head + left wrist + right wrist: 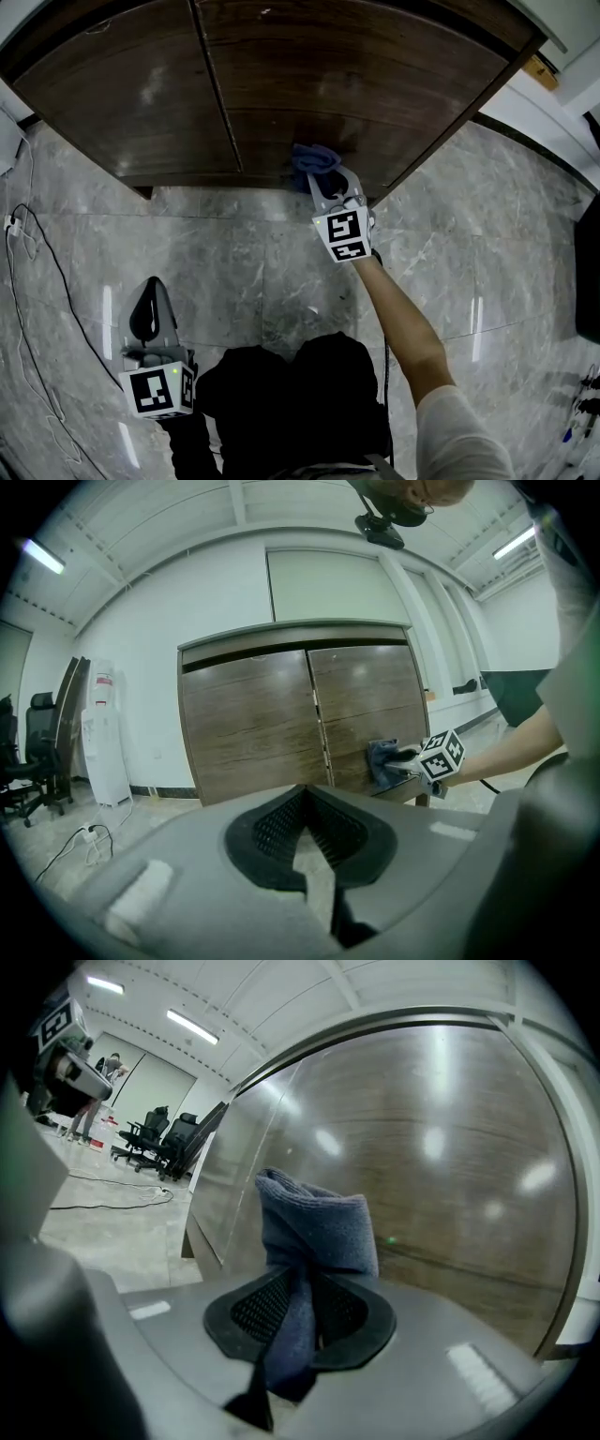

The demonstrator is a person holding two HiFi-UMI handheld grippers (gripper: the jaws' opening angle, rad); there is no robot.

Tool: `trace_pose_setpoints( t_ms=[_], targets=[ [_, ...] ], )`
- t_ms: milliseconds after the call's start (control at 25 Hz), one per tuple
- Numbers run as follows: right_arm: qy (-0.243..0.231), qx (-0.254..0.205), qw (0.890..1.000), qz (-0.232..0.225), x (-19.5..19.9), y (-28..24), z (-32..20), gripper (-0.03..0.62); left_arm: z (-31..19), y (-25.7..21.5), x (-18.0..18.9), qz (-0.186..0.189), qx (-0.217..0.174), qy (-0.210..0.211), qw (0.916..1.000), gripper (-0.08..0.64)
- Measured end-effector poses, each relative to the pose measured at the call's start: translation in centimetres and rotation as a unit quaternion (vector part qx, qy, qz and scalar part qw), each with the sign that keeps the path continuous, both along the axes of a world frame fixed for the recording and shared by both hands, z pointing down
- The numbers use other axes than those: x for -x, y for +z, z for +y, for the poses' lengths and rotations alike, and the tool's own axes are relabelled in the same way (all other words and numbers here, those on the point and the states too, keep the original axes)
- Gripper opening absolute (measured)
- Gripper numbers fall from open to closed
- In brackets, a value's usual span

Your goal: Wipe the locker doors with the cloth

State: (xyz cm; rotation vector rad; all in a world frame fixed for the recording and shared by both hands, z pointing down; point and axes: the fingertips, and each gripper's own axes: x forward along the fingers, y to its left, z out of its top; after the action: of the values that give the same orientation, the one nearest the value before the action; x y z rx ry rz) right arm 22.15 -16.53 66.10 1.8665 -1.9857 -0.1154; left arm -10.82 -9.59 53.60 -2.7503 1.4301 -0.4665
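Blue cloth (314, 1227) is pinched between the fingers (251, 1309) of the right gripper (302, 1288), which are closed tight on its lower folds. Its bunched upper part stands out past the tips and lies against the brown wood-grain right door (450, 1176) of the locker. Seen from the head view, the cloth sits low on that door, near the bottom edge and a little right of the seam with the left door (131, 84). Behind the gripper's marker cube (342, 234) a bare forearm (403, 319) stretches up from the person.

Down at the person's left side, the left gripper (150, 298) hangs well apart from the locker. Its fingers (267, 829) meet at the tips with nothing between them, and they point towards the two doors.

Grey marble floor (234, 253) runs under both grippers. A thin cable (37, 272) trails across it at the left. Further left of the locker, against the white wall, stands a water dispenser (103, 733), with dark office chairs (33, 752) beyond it.
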Motion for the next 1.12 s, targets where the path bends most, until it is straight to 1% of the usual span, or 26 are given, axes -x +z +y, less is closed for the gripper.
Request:
trace_pose_setpoints(
  t_ms=[320, 440, 520, 640, 760, 920, 1120],
  targets=[
    [0.000, 0.062, 0.998, -0.024, 1.1, 5.5, -0.5, 0.071, -0.2, 0.5, 0.2, -0.002, 0.005, -0.003, 1.0000, 0.002],
    [0.001, 0.080, 0.996, -0.029, 1.4, 6.3, -0.6, 0.071, -0.2, 0.7, 0.3, -0.002, 0.007, -0.004, 1.0000, 0.002],
    [0.001, 0.084, 0.996, -0.029, 1.5, 5.9, -0.7, 0.071, -0.1, 0.7, 0.4, -0.002, 0.008, -0.004, 1.0000, 0.002],
    [-0.009, 0.074, 0.997, -0.017, 1.9, 4.0, -0.9, 0.071, -0.2, 0.6, 0.5, 0.000, 0.008, -0.004, 1.0000, 0.002],
    [-0.023, 0.052, 0.998, -0.008, 2.7, 0.9, -1.5, 0.072, -0.2, 0.5, 0.5, 0.004, 0.010, -0.002, 0.9999, 0.002],
    [-0.027, 0.032, 0.999, 0.006, 3.2, -3.4, -2.0, 0.071, 0.1, 0.3, 0.5, 0.010, 0.010, 0.000, 0.9999, 0.002],
    [-0.034, -0.006, 0.999, 0.007, 3.8, -9.6, -2.6, 0.071, 0.2, 0.1, 0.7, 0.015, 0.012, -0.002, 0.9998, 0.002]
  ],
)
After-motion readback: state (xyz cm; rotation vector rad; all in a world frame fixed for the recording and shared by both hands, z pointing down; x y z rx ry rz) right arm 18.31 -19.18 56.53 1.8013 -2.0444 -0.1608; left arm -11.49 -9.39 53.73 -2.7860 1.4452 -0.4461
